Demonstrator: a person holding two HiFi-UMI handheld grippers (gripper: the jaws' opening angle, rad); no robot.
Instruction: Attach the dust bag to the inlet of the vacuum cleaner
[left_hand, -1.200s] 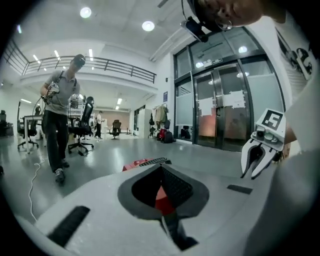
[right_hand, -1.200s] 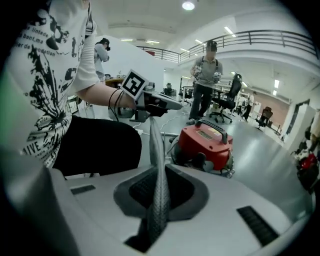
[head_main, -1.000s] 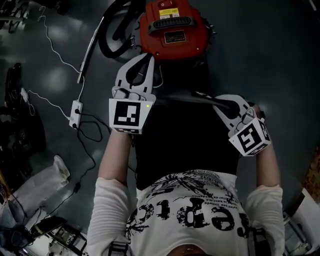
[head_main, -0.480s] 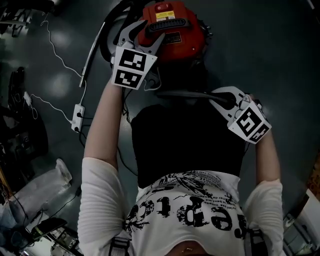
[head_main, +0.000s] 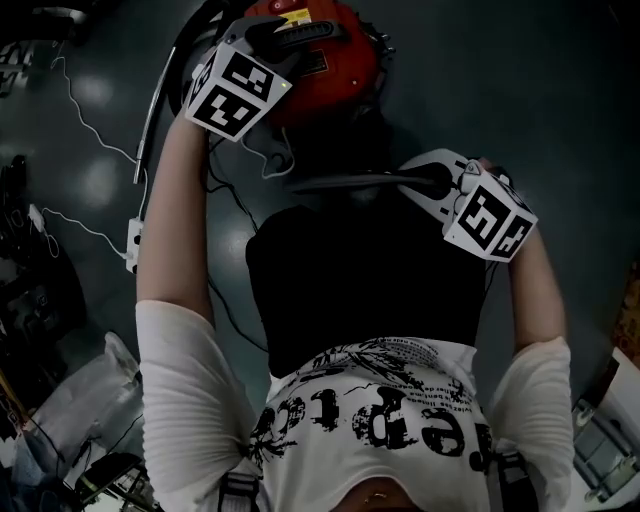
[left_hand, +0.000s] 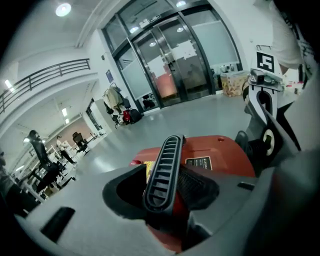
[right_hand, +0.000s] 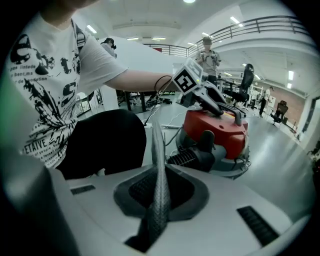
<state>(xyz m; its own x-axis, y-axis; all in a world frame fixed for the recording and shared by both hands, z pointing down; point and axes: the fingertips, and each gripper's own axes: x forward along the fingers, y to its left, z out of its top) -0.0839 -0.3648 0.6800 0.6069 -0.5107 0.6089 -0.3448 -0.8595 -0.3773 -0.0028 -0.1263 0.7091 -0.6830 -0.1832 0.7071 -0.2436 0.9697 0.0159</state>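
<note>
While right tongs pinch dust bag by thin edge, short of vacuum cleaner on floor, left tongs closing astride handle, pads not yet pressing. Likely steadying body for fitting.

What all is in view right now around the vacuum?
vacuum cleaner: one, red, floor ahead
handle: one, black, atop vacuum cleaner
hose: one, black, at vacuum cleaner's side
wand: one, silver, left of vacuum cleaner
power strip: one, white, floor left
plastic bag: one, pale, floor lower left
dust bag: one, dark, in right gripper
left gripper: one, white, jaws closing around handle
right gripper: one, white, shut on dust bag
</note>
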